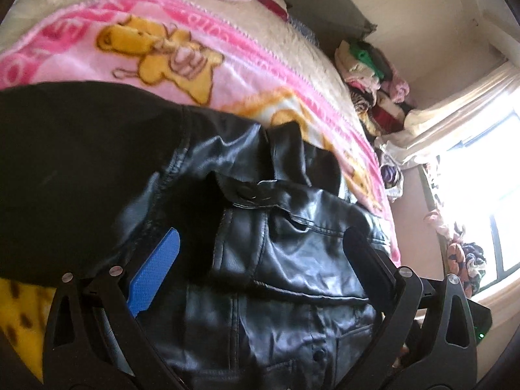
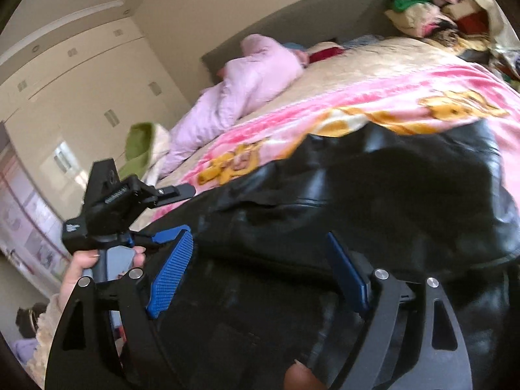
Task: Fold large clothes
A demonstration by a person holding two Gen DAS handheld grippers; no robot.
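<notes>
A black leather jacket (image 1: pixel 286 260) lies spread on the bed, with its snap collar tab (image 1: pixel 250 191) facing away from me. My left gripper (image 1: pixel 263 231) hovers over the jacket's front, jaws wide apart; one blue pad (image 1: pixel 156 269) shows, and nothing is pinched. In the right wrist view my right gripper (image 2: pixel 258 237) also stands open above the jacket (image 2: pixel 373 195), its blue pads (image 2: pixel 172 266) clear of the leather. A hand (image 2: pixel 81 266) holds the left gripper's handle at the left edge of that view, one of its fingers (image 2: pixel 182 190) reaching over the bed edge.
Under the jacket lies a pink cartoon blanket (image 1: pixel 169 58) on a beige bedspread (image 2: pixel 373 61). A pink padded garment (image 2: pixel 256 74) rests near the headboard. Piled clothes (image 1: pixel 373 74) stand beside the bed by a bright window (image 1: pixel 481 175). Cream wardrobe doors (image 2: pixel 81 74) fill the left.
</notes>
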